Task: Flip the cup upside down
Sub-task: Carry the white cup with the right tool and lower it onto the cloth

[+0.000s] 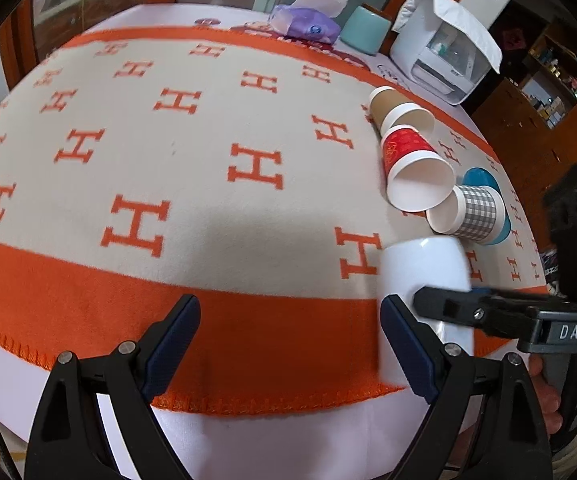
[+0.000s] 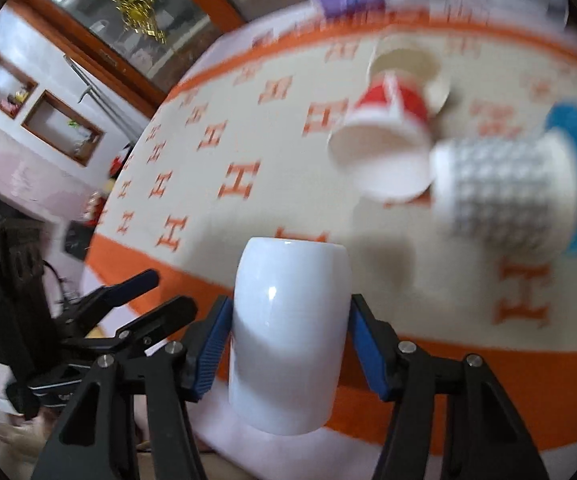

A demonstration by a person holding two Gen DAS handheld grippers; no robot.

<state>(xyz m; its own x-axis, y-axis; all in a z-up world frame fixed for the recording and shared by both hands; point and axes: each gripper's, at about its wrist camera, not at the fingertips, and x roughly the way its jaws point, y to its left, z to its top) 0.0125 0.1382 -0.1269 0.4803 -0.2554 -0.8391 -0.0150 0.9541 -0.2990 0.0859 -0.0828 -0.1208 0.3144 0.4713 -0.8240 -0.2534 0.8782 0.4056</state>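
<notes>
A plain white cup (image 2: 288, 332) sits between the blue pads of my right gripper (image 2: 288, 344), which is shut on its sides and holds it near the table's front edge; which end is up I cannot tell. In the left wrist view the same cup (image 1: 424, 272) shows at the right, with the right gripper (image 1: 444, 304) across it. My left gripper (image 1: 290, 344) is open and empty, just left of the cup over the orange border.
An orange and cream H-patterned cloth (image 1: 168, 160) covers the table. Paper cups lie on their sides at the right: brown (image 1: 388, 104), red (image 1: 408, 160), grey check (image 1: 472, 212), blue (image 1: 484, 180). A white appliance (image 1: 444, 52), teal cup (image 1: 364, 28) and purple pack (image 1: 308, 24) stand at the back.
</notes>
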